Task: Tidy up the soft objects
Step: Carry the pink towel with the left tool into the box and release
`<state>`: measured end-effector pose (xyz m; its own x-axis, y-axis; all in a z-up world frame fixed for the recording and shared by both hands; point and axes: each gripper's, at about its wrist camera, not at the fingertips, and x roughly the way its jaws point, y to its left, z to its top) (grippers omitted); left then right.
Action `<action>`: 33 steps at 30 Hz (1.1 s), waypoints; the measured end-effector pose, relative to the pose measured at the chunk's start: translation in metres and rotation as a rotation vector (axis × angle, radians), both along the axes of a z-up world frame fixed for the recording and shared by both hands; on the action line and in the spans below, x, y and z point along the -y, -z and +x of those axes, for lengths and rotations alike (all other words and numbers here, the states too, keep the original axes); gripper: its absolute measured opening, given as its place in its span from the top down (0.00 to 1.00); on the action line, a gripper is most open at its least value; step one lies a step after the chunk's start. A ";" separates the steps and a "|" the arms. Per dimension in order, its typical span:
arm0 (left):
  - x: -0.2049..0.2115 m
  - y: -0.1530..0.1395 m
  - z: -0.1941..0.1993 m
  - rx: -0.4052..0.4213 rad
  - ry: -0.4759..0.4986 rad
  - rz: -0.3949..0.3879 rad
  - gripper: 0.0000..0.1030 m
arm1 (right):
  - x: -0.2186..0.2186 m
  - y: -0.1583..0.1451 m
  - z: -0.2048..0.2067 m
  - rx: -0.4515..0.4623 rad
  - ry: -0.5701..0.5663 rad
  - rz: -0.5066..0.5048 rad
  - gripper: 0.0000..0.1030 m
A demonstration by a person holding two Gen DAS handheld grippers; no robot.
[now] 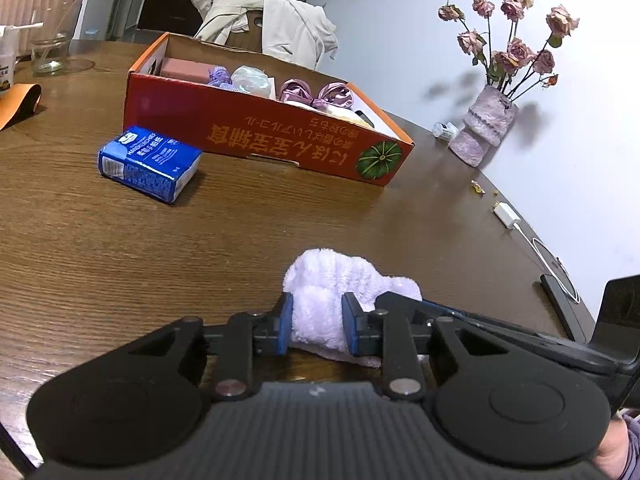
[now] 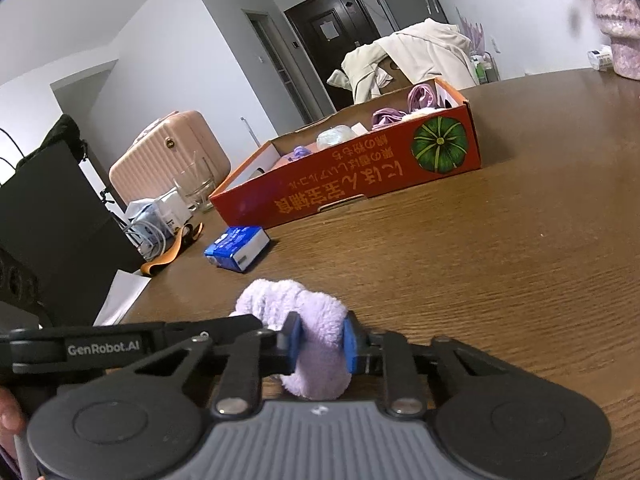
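Blue-padded, the left gripper (image 1: 317, 326) clamps a fluffy lilac towel (image 1: 344, 280) low over the wooden table (image 1: 200, 240); the bundle's long axis runs toward its right, its near end hidden below the fingers. Beyond stand the red cardboard box (image 1: 256, 136) and a tissue pack (image 1: 150, 164).

From the right wrist, the right gripper (image 2: 322, 342) pinches the same towel (image 2: 296, 304), bunched upright, its base cut off by the body.
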<state>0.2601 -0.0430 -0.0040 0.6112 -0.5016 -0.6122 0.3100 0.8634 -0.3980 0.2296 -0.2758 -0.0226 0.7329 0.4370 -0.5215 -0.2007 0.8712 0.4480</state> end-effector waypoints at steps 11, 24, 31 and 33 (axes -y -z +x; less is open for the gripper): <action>-0.002 -0.051 0.035 0.134 0.023 -0.076 0.78 | 0.004 -0.065 0.043 0.144 -0.052 -0.086 0.85; 0.006 -0.059 0.210 0.059 -0.083 -0.007 0.78 | -0.013 -0.069 0.238 0.008 -0.083 -0.097 0.85; 0.017 -0.030 0.251 -0.007 -0.074 0.052 0.78 | -0.035 -0.031 0.251 -0.094 -0.074 -0.193 0.85; 0.016 -0.024 0.254 -0.021 -0.072 0.038 0.76 | -0.037 -0.029 0.249 -0.087 -0.075 -0.214 0.84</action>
<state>0.5137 -0.0587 0.0195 0.6317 -0.4330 -0.6430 0.2380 0.8977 -0.3707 0.4782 -0.2390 0.0061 0.6509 0.3613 -0.6677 -0.2372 0.9323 0.2732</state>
